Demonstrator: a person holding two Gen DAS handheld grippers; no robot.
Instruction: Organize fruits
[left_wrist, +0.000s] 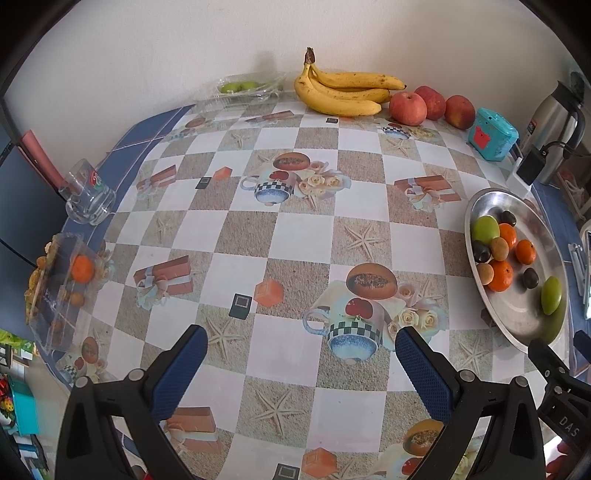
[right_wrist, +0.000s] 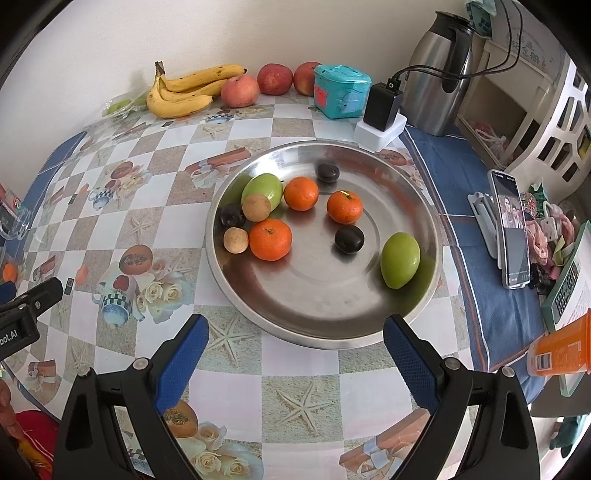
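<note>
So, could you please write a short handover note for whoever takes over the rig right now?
Left gripper: open, empty, above bare tablecloth.
Right gripper: open, empty, just short of the metal tray.
In the tray: three oranges, two green fruits, three dark plums, two small tan fruits.
Already sorted, it seems: one orange in the clear box at the left edge, two green fruits in the clear container by the wall.
Bananas and apples lie at the back.
Left to do: probably sort the tray's fruit by kind.

Steel tray holds three tangerines, two green fruits, dark plums, two longans.
</note>
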